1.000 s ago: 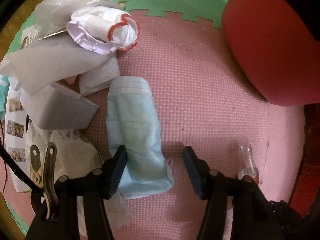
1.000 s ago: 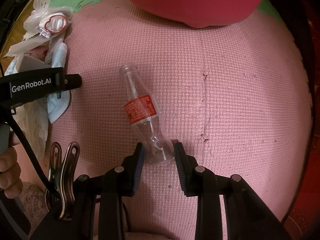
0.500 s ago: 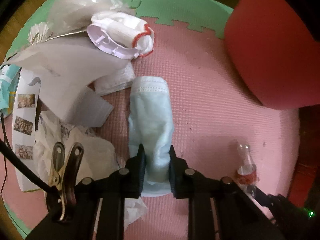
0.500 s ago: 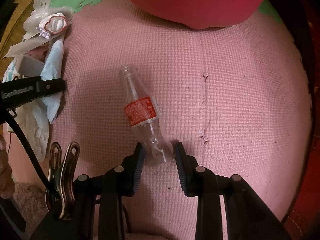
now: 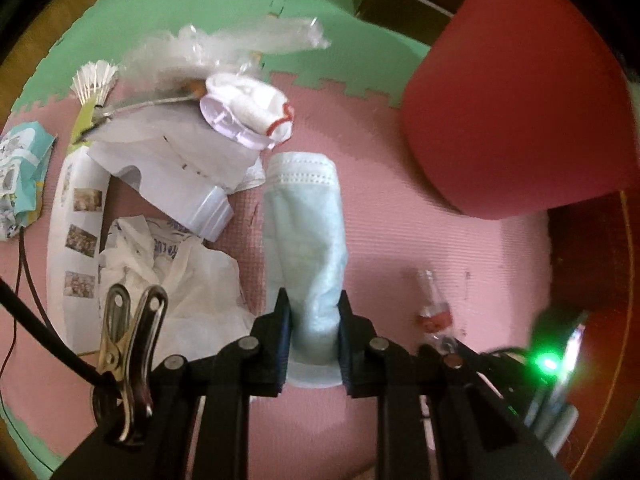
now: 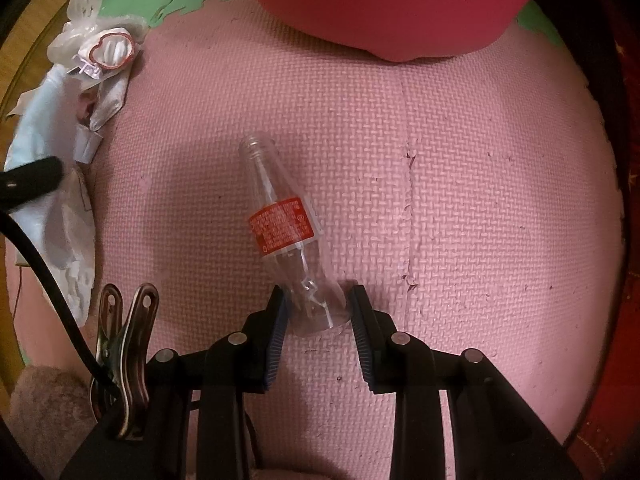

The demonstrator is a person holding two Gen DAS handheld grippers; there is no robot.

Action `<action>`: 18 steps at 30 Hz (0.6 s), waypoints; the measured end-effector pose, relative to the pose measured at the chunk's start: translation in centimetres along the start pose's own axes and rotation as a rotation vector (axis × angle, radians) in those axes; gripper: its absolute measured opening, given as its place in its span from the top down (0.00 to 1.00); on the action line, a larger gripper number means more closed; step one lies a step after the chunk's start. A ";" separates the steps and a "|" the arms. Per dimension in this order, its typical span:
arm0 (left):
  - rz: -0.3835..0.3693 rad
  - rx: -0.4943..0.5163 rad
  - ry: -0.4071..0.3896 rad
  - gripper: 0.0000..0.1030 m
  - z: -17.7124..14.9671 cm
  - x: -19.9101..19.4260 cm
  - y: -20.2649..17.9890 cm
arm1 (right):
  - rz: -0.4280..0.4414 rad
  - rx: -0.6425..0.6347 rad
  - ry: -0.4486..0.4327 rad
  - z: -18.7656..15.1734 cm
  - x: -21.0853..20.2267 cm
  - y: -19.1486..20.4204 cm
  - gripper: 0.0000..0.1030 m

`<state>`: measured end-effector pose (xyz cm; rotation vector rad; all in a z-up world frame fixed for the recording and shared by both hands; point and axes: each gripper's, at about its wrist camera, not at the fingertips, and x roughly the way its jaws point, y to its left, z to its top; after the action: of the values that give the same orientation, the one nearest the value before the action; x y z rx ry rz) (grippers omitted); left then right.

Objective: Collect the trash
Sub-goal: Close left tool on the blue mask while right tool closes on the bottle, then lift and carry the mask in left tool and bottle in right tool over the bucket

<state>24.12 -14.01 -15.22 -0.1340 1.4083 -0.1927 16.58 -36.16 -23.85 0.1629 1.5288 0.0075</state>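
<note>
My left gripper (image 5: pixel 314 312) is shut on a pale blue face mask (image 5: pixel 306 232), which hangs forward over the pink foam mat (image 5: pixel 384 216). My right gripper (image 6: pixel 318 308) is shut on the base of a clear plastic bottle (image 6: pixel 286 236) with a red label; the bottle's open neck points away. The same bottle shows small in the left wrist view (image 5: pixel 432 312), held by the right gripper at lower right. A pile of trash lies left: a white cup with a red rim (image 5: pixel 244 120), white paper (image 5: pixel 168 160) and crumpled plastic bags (image 5: pixel 176 280).
A large red bin (image 5: pixel 516 92) stands at the right in the left wrist view and at the top of the right wrist view (image 6: pixel 400 4). A shuttlecock (image 5: pixel 94 80) and a printed wrapper (image 5: pixel 22 172) lie at far left. Green mat (image 5: pixel 192 4) borders the pink one.
My left gripper closed on the face mask and has lifted it, pulling back from the trash pile. My right gripper has kept hold of the bottle, nearly still.
</note>
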 end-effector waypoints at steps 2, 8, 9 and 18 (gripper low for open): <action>-0.008 0.011 -0.009 0.80 -0.2 -1.9 -0.1 | -0.002 0.001 0.001 0.0 0.0 0.1 0.68; -0.025 0.028 -0.042 0.80 -0.5 -5.9 -0.2 | -0.015 -0.003 0.005 0.0 -0.1 0.5 0.68; -0.024 0.032 -0.048 0.80 -0.6 -6.4 -0.1 | -0.017 -0.003 0.005 0.1 -0.1 0.6 0.69; -0.013 0.042 -0.107 0.80 -1.2 -10.8 0.2 | -0.017 0.001 -0.008 0.3 -1.0 0.9 0.70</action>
<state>21.34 -11.51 -5.00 -0.1165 1.2964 -0.2227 16.96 -35.37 -22.71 0.1510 1.5217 -0.0071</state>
